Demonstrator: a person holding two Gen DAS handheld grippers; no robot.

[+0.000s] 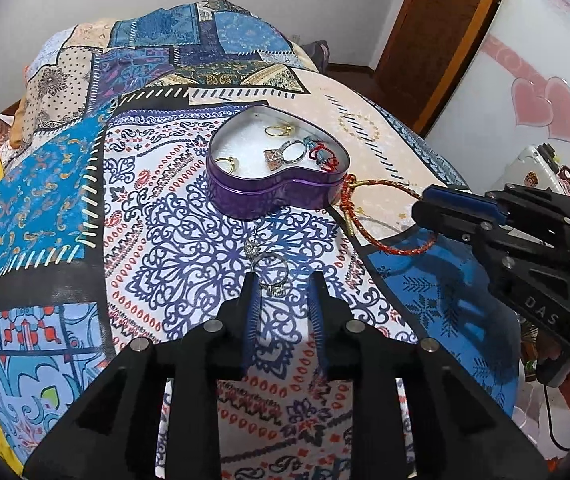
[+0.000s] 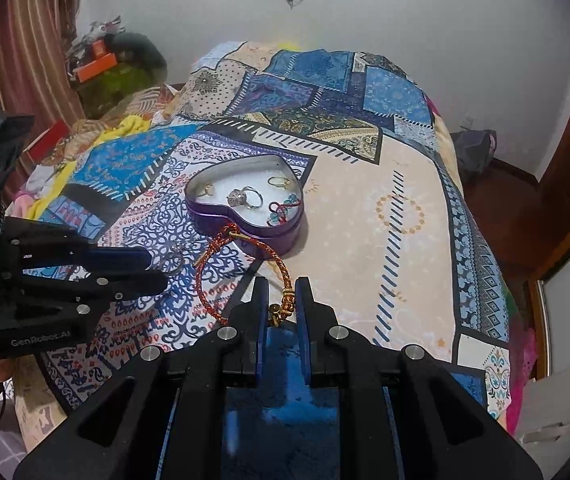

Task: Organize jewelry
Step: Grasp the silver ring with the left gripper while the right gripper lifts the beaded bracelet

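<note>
patchwork bedspread (image 1: 65,200), heart tin (image 1: 277,196) w/ rings, l gripper (image 1: 283,280) open round silver ring (image 1: 271,270), r gripper (image 2: 283,292) contact w/ red bracelet (image 2: 241,276) unclear

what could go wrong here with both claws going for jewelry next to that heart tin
1. The red braided bracelet leans against the purple heart tin; if the right claw lifts it by the gold beads, the loop may tug or tip the tin.
2. The silver ring lies on soft, busy bedspread; the open left claw could press it into the fabric or miss it.
3. The claws are close together and may bump.
</note>
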